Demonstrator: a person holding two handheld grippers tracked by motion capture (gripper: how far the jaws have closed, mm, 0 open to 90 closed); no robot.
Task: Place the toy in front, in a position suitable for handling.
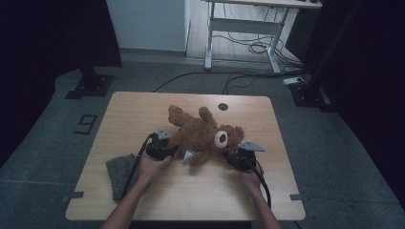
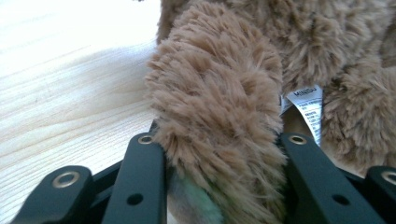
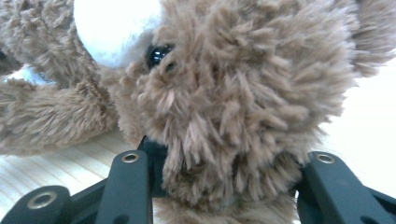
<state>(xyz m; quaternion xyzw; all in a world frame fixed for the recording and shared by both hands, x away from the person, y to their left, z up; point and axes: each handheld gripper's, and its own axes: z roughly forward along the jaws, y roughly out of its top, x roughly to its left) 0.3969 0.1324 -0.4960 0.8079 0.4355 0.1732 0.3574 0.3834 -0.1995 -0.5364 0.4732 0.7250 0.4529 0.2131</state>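
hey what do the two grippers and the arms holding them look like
Both the left gripper and the right gripper are black handheld tools, each topped by a grey three-cornered plate. A black cable trails back from each along the forearm. Up close, the jaws are flat black bars with round brass-coloured rivets and small holes. The forearms are bare, with no sleeves.

Lab: rig stands, floor cables

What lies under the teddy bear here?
The teddy bear lies on the wooden table; bare wood shows around it. Whatever sits beneath its body is covered. The grey cloth lies apart.
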